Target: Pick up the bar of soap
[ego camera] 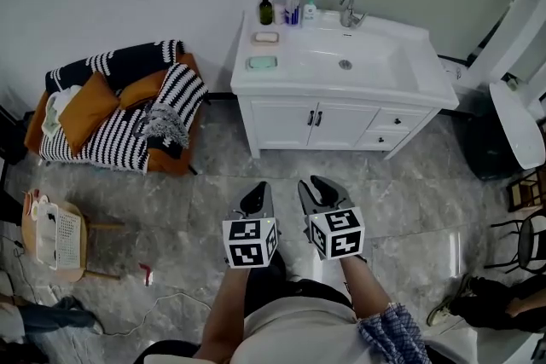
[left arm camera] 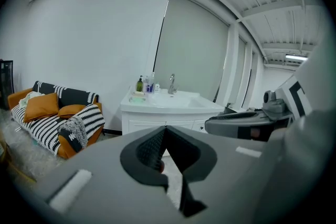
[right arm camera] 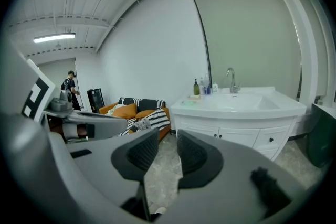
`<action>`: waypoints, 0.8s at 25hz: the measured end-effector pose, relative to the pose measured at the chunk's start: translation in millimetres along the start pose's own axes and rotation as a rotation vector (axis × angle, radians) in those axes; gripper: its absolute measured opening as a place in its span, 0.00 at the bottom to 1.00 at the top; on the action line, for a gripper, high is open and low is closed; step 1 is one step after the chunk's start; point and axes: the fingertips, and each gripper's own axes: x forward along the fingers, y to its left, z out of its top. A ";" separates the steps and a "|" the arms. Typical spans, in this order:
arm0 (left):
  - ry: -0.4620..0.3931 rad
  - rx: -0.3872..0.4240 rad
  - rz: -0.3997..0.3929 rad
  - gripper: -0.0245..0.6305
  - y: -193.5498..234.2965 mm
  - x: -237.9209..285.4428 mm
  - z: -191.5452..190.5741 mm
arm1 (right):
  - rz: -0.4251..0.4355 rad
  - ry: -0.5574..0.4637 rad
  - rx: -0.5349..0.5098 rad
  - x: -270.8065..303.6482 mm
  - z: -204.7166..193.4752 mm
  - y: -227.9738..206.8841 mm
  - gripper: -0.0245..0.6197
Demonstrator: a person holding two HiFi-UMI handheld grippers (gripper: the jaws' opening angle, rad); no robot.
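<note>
Well, the marble-look floor [ego camera: 401, 209] fills most of the head view. At ten o'clock a sofa [ego camera: 119, 111] carries striped throws and orange cushions. At twelve to one o'clock stands a white vanity [ego camera: 324, 124], its top surface [ego camera: 294, 74] holding a basin [ego camera: 350, 60] with a tap [ego camera: 348, 8] behind it.

Down at six o'clock the person holds both tools well clear of the vanity. The left hand-held gripper [ego camera: 255, 199] has its jaws closed tip to tip on nothing. The right hand-held gripper [ego camera: 321, 190] has its jaws parted, only floor showing between them.

Bottles [ego camera: 266, 9] cluster at the surface's back left corner. Just nearer lies the pale bar of soap [ego camera: 265, 37] in its dish, with a green bar [ego camera: 262, 62] at its six o'clock.
</note>
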 end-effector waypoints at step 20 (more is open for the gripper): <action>0.011 0.035 -0.077 0.05 63.8 60.9 47.7 | -0.056 -0.014 -0.029 77.7 49.0 1.3 0.21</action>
